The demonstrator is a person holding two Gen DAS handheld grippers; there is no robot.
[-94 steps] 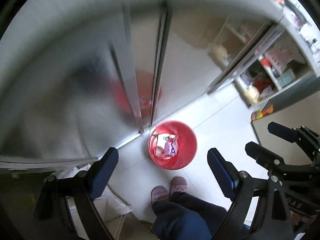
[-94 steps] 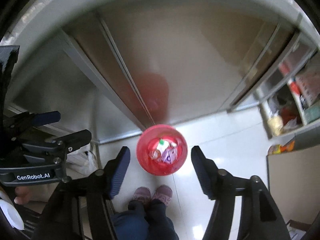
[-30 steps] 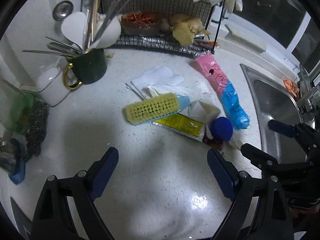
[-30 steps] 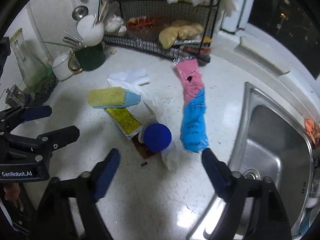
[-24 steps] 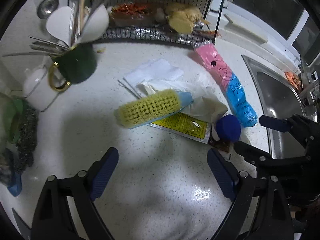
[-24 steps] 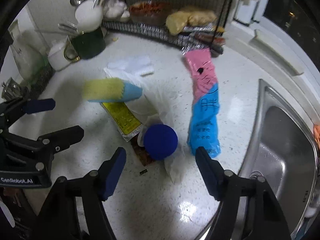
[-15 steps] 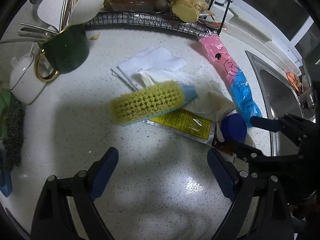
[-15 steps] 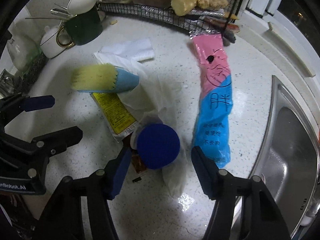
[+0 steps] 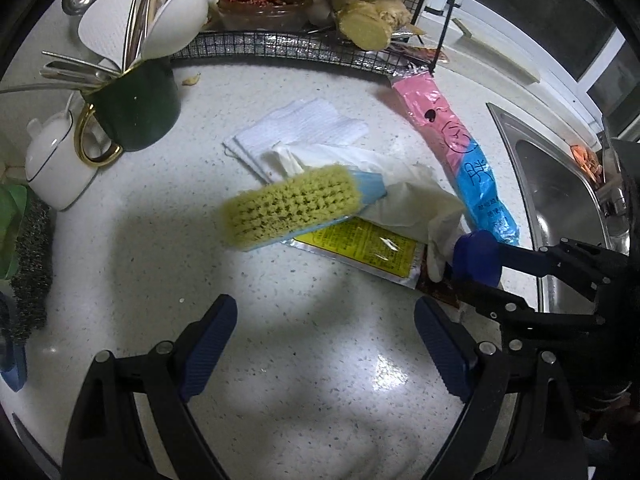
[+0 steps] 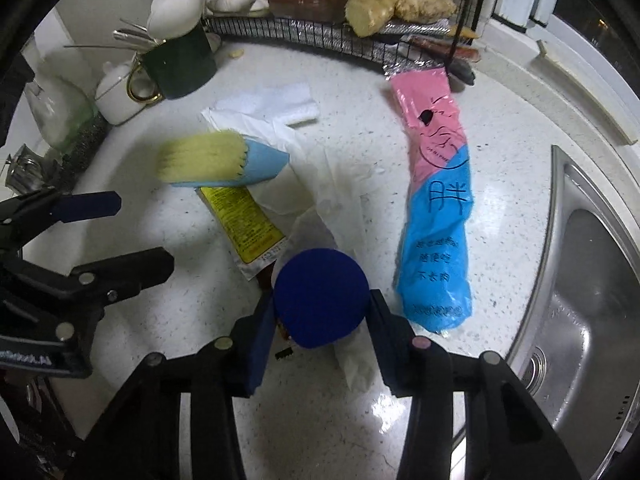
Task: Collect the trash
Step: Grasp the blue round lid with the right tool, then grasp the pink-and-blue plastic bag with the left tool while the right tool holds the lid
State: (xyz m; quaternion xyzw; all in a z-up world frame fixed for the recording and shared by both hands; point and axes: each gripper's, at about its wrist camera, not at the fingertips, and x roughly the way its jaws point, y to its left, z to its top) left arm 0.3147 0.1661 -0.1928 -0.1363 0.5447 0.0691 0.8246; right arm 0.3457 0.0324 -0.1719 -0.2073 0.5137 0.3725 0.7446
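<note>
Right gripper (image 10: 322,316) has its ribbed blue pads against both sides of a round, matte dark blue cap (image 10: 320,298), which sits on crumpled white paper (image 10: 320,184) near the middle of the speckled white counter (image 10: 280,420); left gripper (image 9: 324,348) hovers wide apart over bare counter, holding nothing. Beside the cap lie a flat foil yellow sachet (image 10: 244,226), a yellow-bristled brush (image 10: 216,160) with a smooth blue back, and a long glossy pink-and-blue plastic bag (image 10: 436,204). Far left, a dark green mug (image 10: 182,66) holds metal utensils and white spoons; the wire rack (image 10: 360,46) behind carries knobbly ginger (image 10: 400,6); a steel sink (image 10: 592,280) lies right
</note>
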